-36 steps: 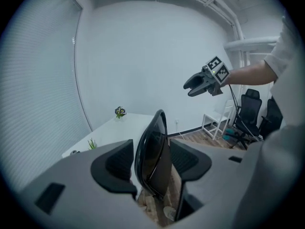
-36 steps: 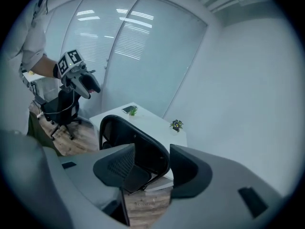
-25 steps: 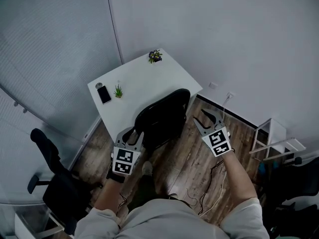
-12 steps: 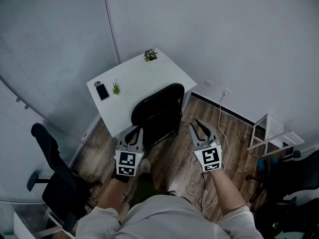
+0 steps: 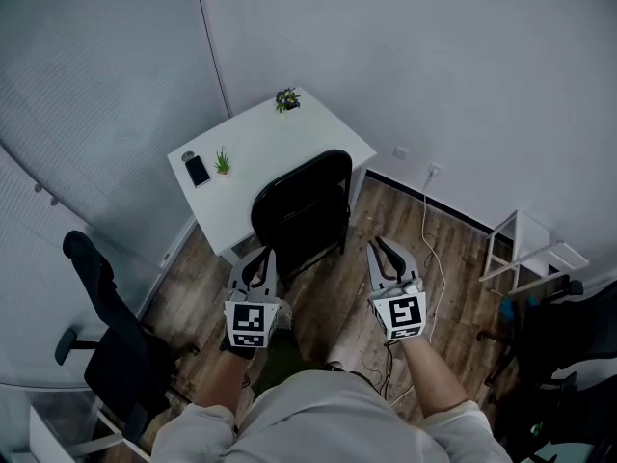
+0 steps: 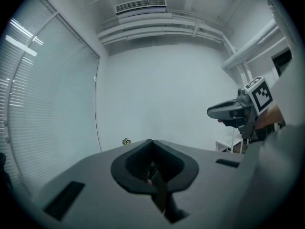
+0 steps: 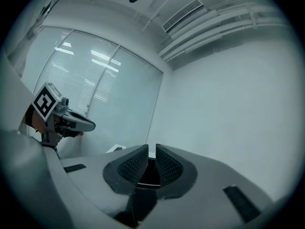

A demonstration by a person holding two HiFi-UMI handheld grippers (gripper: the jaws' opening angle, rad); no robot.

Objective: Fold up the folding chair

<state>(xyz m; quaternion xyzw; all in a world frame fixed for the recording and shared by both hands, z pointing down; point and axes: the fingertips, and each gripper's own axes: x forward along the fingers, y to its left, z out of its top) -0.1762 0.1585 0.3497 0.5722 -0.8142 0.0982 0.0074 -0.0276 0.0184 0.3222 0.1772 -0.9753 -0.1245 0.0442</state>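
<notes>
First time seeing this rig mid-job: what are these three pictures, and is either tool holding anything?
No robot: a person holds a gripper in each hand. The head view looks down on the left gripper and right gripper, near the unfolded black folding chair at a white desk bearing a phone and two small plants. The other two pictures look along each gripper's own fingers. The left fingers are shut on nothing; the right fingers have just been closing, a narrow gap left, nothing between.

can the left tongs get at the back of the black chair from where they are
Probably yes. Nothing stands between the left tongs and the folding chair just ahead. The jaws are shut with nothing in them, so they would need to open first.
</notes>
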